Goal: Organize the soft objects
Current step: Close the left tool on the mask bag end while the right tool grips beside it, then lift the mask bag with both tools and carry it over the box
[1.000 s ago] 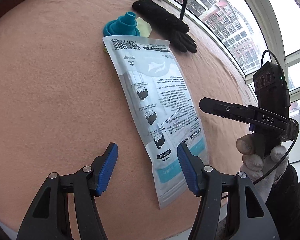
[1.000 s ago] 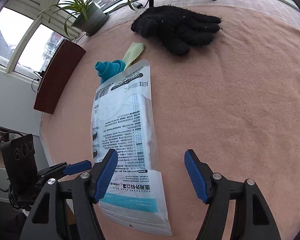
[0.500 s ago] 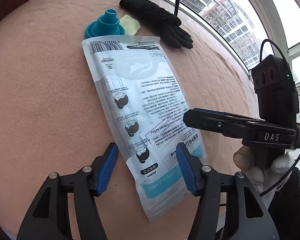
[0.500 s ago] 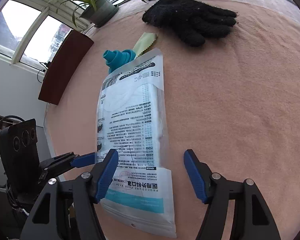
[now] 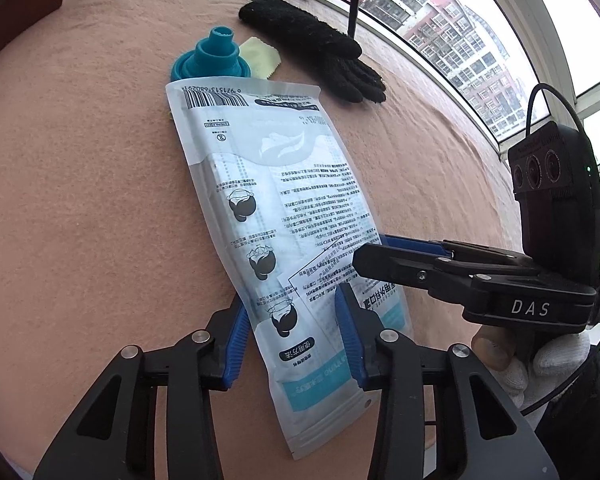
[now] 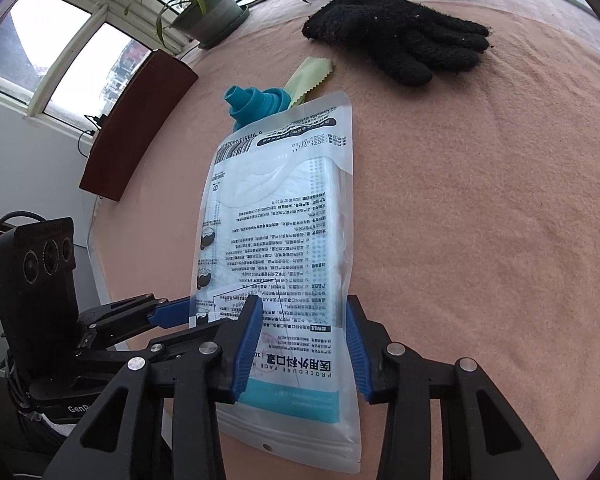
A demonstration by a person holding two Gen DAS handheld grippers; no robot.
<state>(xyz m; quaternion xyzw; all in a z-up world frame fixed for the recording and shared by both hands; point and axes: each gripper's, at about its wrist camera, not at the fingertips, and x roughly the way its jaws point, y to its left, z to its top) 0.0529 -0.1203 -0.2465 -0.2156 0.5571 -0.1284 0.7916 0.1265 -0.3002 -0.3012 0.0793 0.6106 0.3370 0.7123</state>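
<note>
You are early in the job: the mask packet [image 5: 284, 236] lies flat on the pink tabletop [image 5: 80, 200], near end at the front edge, and the black glove [image 6: 400, 44], teal funnel [image 5: 214, 60] and yellow cloth [image 5: 260, 62] sit unsorted beyond. Your left gripper [image 5: 290, 340] and right gripper [image 6: 302, 348] have just been closing and bracket its near end, narrowed; whether the pads press it I cannot tell. Bare tabletop lies on both sides, but the two grippers crowd each other.
</note>
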